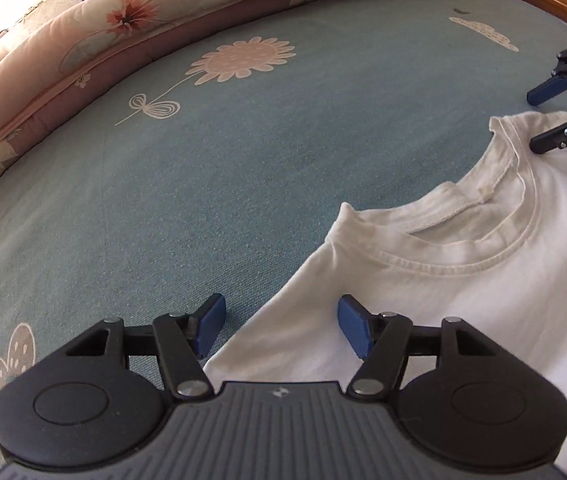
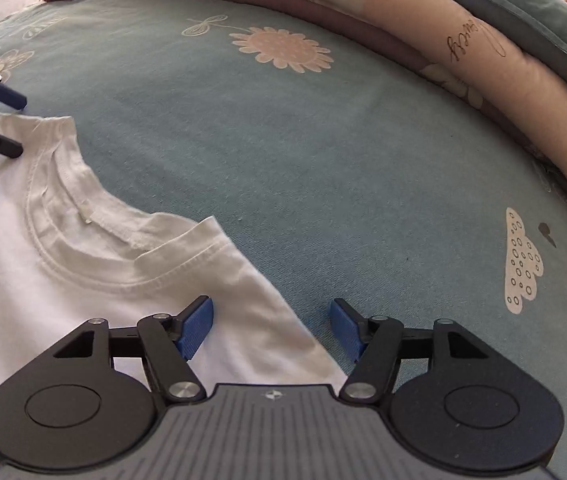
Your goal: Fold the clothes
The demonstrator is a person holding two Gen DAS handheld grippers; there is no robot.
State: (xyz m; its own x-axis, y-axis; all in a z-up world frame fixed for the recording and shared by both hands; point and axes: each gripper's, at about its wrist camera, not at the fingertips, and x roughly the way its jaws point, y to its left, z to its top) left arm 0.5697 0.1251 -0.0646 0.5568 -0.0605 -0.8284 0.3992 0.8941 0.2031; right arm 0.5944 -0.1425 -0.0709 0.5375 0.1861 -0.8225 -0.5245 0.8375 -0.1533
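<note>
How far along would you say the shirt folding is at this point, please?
Done: the white T-shirt lies flat, collar up, on the blue bedsheet. In hand: the left gripper and right gripper are open, each straddling a shoulder edge, gripping nothing. Left: every fold; none is visible yet.

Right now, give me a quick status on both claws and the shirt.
Left claw open, right claw open, each straddling a shoulder edge. White T-shirt flat on the blue bedsheet, collar up, not gripped. Nothing in the way.
</note>
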